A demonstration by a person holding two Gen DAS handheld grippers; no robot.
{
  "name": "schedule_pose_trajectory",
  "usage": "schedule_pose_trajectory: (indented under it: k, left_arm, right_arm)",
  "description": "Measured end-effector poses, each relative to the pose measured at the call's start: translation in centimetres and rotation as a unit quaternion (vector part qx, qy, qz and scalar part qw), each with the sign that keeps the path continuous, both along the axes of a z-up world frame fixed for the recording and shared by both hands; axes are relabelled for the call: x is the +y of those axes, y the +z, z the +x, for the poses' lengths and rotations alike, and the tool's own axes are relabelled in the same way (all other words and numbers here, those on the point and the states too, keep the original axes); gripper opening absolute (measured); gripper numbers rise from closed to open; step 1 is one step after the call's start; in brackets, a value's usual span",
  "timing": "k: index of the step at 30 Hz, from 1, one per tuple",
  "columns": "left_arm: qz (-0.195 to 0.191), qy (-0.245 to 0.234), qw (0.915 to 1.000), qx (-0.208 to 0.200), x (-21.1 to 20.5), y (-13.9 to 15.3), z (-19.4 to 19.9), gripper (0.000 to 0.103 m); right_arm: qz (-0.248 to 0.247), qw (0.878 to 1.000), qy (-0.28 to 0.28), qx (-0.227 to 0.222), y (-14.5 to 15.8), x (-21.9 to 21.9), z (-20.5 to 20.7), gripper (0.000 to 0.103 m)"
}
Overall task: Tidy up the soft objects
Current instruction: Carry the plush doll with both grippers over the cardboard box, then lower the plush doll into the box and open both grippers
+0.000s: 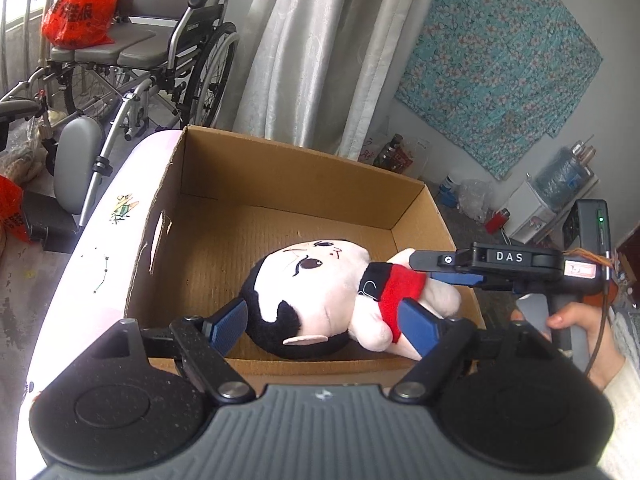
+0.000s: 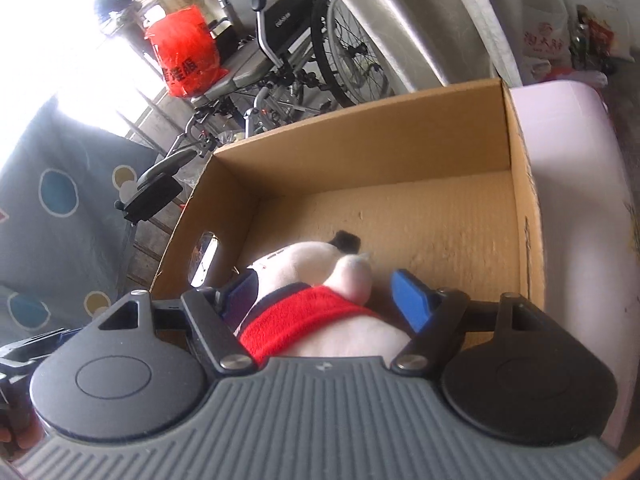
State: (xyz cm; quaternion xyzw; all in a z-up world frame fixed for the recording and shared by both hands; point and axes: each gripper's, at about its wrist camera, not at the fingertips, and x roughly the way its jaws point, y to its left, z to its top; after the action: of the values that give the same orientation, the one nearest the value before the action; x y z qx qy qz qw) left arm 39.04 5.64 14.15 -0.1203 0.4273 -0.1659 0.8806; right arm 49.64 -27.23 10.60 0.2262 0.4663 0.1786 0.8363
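A plush doll (image 1: 320,296) with a pale face, black hair and a red top lies on its side inside an open cardboard box (image 1: 304,176). My left gripper (image 1: 324,326) is open, its blue fingers either side of the doll's head and body at the box's near wall. My right gripper (image 1: 436,270) reaches in from the right at the doll's legs. In the right wrist view the doll (image 2: 320,312) fills the space between the open fingers of the right gripper (image 2: 328,300), inside the box (image 2: 360,128). Whether the pads touch the doll I cannot tell.
The box sits on a pale pink surface (image 1: 108,232). A wheelchair (image 1: 160,60) carrying a red plastic bag (image 1: 80,4) stands behind it on the left. A curtain (image 1: 320,48) hangs behind. Bottles and a water jug (image 1: 560,172) clutter the floor at right.
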Motion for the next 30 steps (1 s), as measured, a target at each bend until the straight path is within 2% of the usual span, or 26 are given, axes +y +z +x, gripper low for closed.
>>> schedule_pose_trajectory:
  k: [1,3,4,7,9,12,13,14,15,18,21,23,24,25,27,30]
  left_arm:
    - [0.005,-0.01,0.9999,0.003,-0.2,0.0,0.2,0.087]
    - [0.019,-0.024,0.9995,0.004,-0.7,0.0,0.7,0.096]
    - [0.024,-0.03,0.9992,0.004,-1.0,-0.1,1.2,0.097]
    - [0.044,-0.067,0.9967,0.013,-2.6,-1.4,3.9,0.101]
    - [0.066,-0.1,0.9921,0.037,-3.8,-3.6,6.7,0.101]
    - [0.095,-0.118,0.9846,0.087,-4.9,-7.1,10.0,0.103]
    - [0.083,-0.126,0.9838,0.098,-4.9,-7.9,10.7,0.103]
    - [0.05,-0.126,0.9852,0.105,-4.5,-8.5,11.3,0.103]
    - [0.029,-0.126,0.9841,0.122,-4.2,-9.1,12.1,0.103]
    - [0.003,-0.134,0.9811,0.139,-3.6,-10.1,13.2,0.103]
    - [-0.034,-0.121,0.977,0.173,-2.4,-11.3,13.5,0.103]
    - [-0.043,-0.111,0.9756,0.184,-1.9,-11.5,13.1,0.102]
    - [-0.04,-0.112,0.9755,0.185,-1.7,-11.5,12.8,0.094]
    - [-0.031,-0.115,0.975,0.187,-1.7,-11.5,12.4,0.092]
    - [-0.01,-0.124,0.9736,0.191,-1.6,-11.0,11.9,0.09]
    - [-0.003,-0.119,0.9745,0.19,-1.5,-10.2,10.9,0.092]
  right_arm:
    - [-0.002,1.0,-0.004,0.01,-0.1,-0.5,-0.7,0.074]
    - [-0.028,0.999,-0.001,0.026,-0.3,-0.6,-1.6,0.074]
    - [-0.037,0.999,-0.002,0.034,-0.4,-0.6,-2.1,0.074]
    - [0.011,0.998,-0.014,0.061,-0.9,-1.0,-3.0,0.077]
    - [0.032,0.996,-0.017,0.08,-1.1,-1.0,-3.4,0.078]
    - [0.045,0.995,-0.01,0.09,-1.3,-1.0,-3.9,0.078]
    - [0.03,0.995,-0.005,0.093,-1.4,-0.7,-3.9,0.078]
    - [0.01,0.995,-0.002,0.095,-1.5,-0.4,-3.9,0.079]
    - [0.013,0.996,-0.001,0.093,-1.8,-0.5,-3.9,0.079]
    - [0.049,0.994,-0.005,0.098,-2.8,-1.3,-3.7,0.074]
    - [0.078,0.991,0.003,0.11,-3.7,-1.2,-3.1,0.062]
    - [0.054,0.994,0.022,0.092,-3.4,-0.2,-3.0,0.059]
    - [0.041,0.995,0.029,0.085,-3.2,0.2,-3.1,0.058]
    - [0.032,0.995,0.033,0.083,-3.0,0.5,-3.0,0.055]
    - [0.019,0.996,0.026,0.085,-2.6,0.5,-2.7,0.047]
    - [-0.005,0.995,0.018,0.096,-2.5,0.1,-2.2,0.047]
